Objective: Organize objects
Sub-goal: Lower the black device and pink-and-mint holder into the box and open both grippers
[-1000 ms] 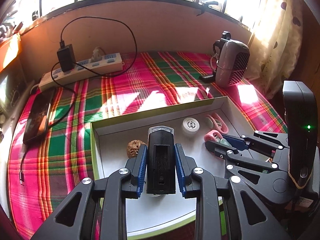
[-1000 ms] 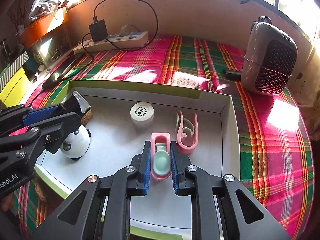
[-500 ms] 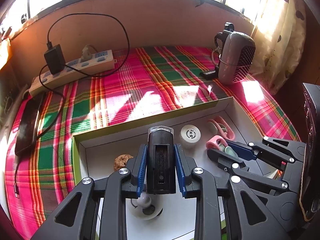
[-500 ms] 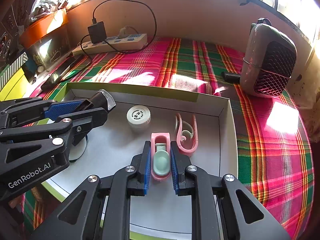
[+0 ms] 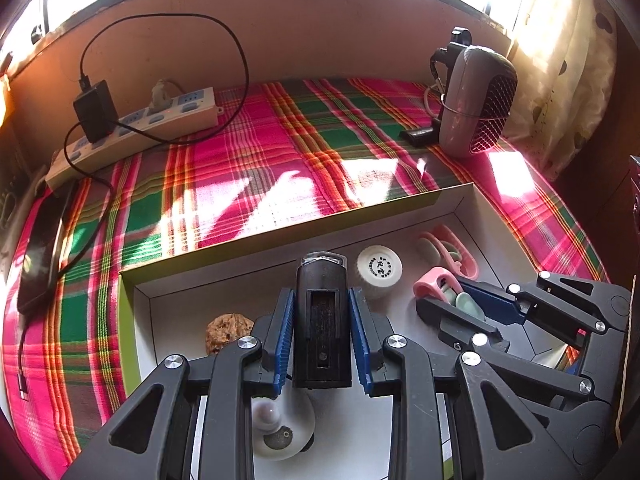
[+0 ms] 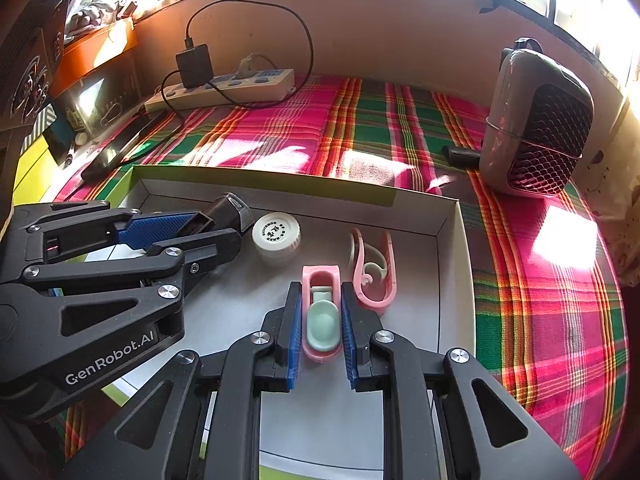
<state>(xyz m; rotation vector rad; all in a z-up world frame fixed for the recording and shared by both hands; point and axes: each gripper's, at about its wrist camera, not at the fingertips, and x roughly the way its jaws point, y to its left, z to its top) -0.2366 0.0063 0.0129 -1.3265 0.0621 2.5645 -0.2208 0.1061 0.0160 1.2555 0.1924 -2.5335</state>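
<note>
Brown walnut (image 5: 227, 332) only in left view; each hand-held gripper pinching: left (image 5: 322, 334) black torch (image 5: 321, 320), right (image 6: 320, 330) pink clip (image 6: 320, 312).

A surface covered with a pink, green and orange plaid cloth (image 5: 280, 160) carries everything. On it lie a shallow white box with green outer sides (image 5: 280, 236), a white power strip (image 5: 132, 132) by the back wall with a black charger (image 5: 94, 110) plugged in, a dark phone (image 5: 40, 248) at the left edge, and a grey mesh-fronted appliance (image 5: 476, 100) standing at the right rear.
</note>
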